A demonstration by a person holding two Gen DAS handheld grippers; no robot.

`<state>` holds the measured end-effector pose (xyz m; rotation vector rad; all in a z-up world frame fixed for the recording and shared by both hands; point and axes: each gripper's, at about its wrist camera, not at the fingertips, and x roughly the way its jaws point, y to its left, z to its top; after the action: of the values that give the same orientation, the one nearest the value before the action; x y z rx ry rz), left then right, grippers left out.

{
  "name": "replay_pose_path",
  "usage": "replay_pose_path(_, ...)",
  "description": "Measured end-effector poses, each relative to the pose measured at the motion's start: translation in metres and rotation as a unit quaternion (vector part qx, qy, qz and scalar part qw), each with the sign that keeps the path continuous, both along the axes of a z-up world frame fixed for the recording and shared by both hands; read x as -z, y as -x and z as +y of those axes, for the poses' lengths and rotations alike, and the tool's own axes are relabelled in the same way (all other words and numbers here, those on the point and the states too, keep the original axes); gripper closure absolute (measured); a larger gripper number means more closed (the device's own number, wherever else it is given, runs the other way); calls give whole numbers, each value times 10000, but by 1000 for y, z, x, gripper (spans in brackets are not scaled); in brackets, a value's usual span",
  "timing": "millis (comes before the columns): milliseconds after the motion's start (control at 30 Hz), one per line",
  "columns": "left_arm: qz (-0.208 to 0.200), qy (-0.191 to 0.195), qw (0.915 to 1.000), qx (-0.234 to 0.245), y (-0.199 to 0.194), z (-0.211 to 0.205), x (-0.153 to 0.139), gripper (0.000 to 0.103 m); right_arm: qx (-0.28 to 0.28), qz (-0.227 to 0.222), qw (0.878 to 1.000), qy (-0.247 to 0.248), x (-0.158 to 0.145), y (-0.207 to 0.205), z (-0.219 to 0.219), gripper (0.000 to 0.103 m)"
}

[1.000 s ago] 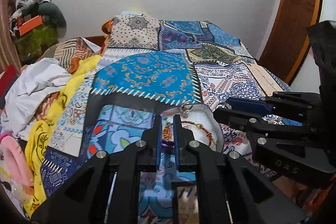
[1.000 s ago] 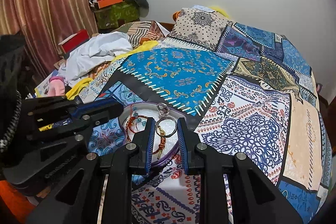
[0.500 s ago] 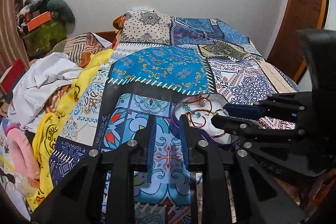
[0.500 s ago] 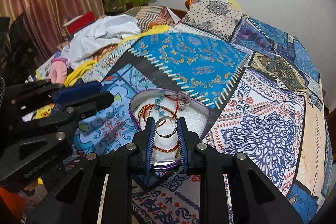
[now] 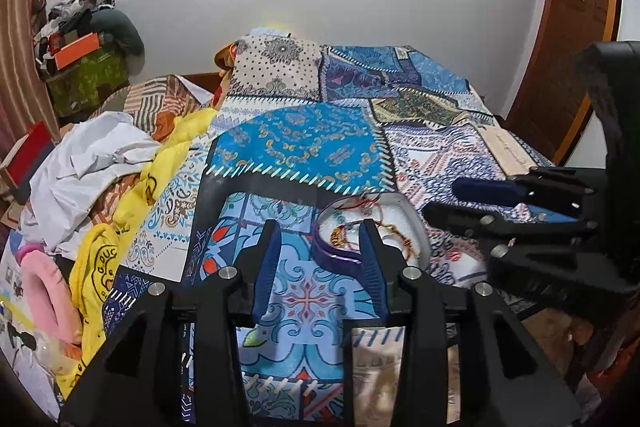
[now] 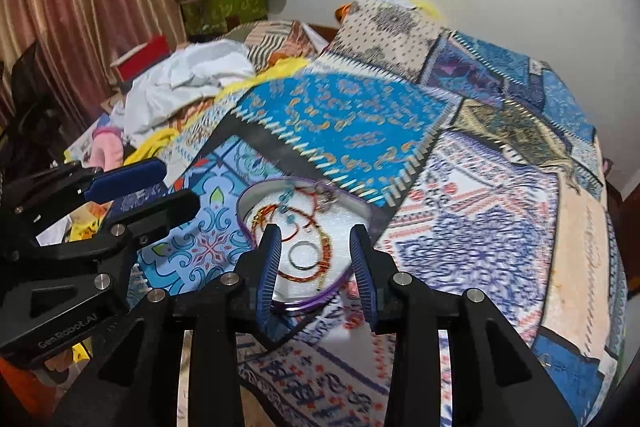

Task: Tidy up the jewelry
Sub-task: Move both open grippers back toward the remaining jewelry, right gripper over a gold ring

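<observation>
A purple-rimmed heart-shaped box (image 6: 352,205) with white lining lies on the patterned bedspread. It holds red and gold thread bracelets (image 6: 320,259), teal beads (image 6: 290,217) and a silver ring (image 6: 303,255). My right gripper (image 6: 314,257) is open, its fingers hovering either side of the ring above the box. My left gripper (image 5: 320,257) is open and empty, just left of the box (image 5: 332,255), its right finger over the box's near rim. The right gripper also shows at the right of the left wrist view (image 5: 452,199).
A pile of white, yellow and pink clothes (image 5: 100,187) lies on the left side of the bed. A pillow (image 5: 280,67) sits at the head. A wooden door (image 5: 568,39) stands at the right. Curtains (image 6: 80,7) hang at the left.
My right gripper has opened and let go of the silver ring, which now lies in the box. My left gripper has opened wider and drawn back from the box.
</observation>
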<state>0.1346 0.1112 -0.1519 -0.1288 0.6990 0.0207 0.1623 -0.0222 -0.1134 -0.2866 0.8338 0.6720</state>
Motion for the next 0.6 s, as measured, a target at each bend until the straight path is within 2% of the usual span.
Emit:
replay_pose_path(100,-91,-46,9999,24,3,-7,-9,57,151,-165,9997,-93,-14,3,-14,71)
replay_pose_path(300,-216,-133,9996,148,9,-27,-26,54,475,-447,9974,-293,-37,10,-48,70)
replay_pose_path(367,-247,-162,9994,187,10,-34,-30,51,606,-520,9961,-373,-43,12,-62,66)
replay_pose_path(433,-278,-199,9991,249,10,-43,-35,49,728,-615,9946,-422,-48,16,-73,58)
replay_pose_path(600,-287,-285,9985,368,10,-64,-40,46,969,-748,9914,-453,-53,19,-99,57)
